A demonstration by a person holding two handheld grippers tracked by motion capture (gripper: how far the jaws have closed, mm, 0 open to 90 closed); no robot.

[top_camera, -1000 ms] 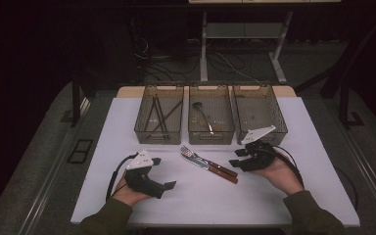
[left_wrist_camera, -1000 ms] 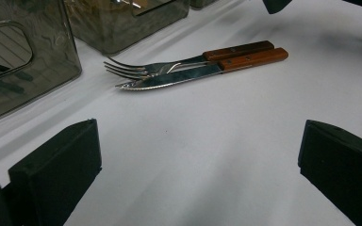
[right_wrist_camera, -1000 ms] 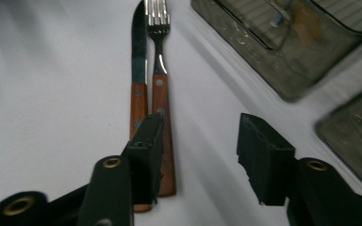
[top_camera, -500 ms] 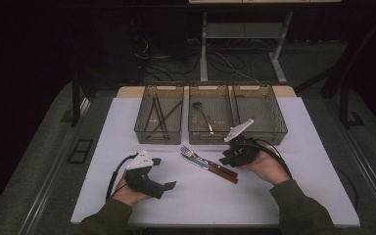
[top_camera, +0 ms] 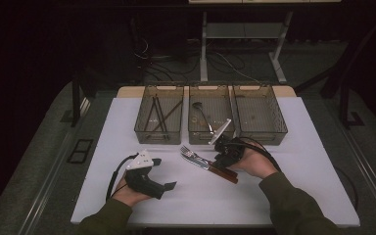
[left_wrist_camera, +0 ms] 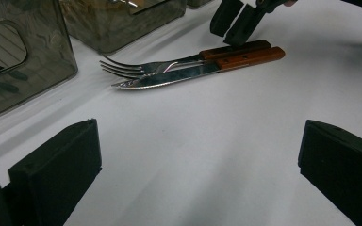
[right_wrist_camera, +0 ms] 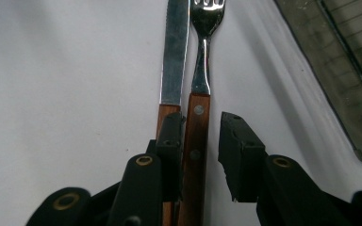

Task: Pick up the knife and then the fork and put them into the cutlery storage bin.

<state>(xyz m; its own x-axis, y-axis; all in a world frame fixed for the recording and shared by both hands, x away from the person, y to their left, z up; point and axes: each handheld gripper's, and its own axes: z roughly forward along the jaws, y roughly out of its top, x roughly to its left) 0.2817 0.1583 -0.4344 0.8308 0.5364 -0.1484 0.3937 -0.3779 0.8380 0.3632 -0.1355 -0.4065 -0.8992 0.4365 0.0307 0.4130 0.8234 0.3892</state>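
My right gripper [right_wrist_camera: 200, 155] straddles the fork [right_wrist_camera: 199, 117] handle, jaws just been closing, not yet pinching, so the knife [right_wrist_camera: 173, 66] beside its left jaw stays out. Left gripper [top_camera: 164, 186] waits wide apart.

A: anyone spot a brand, label or number anywhere here?

B: nope, nothing readable. Fork [right_wrist_camera: 200, 94], knife [right_wrist_camera: 173, 61] and bins [top_camera: 159, 113] carry no lettering I can make out, and no signs either.
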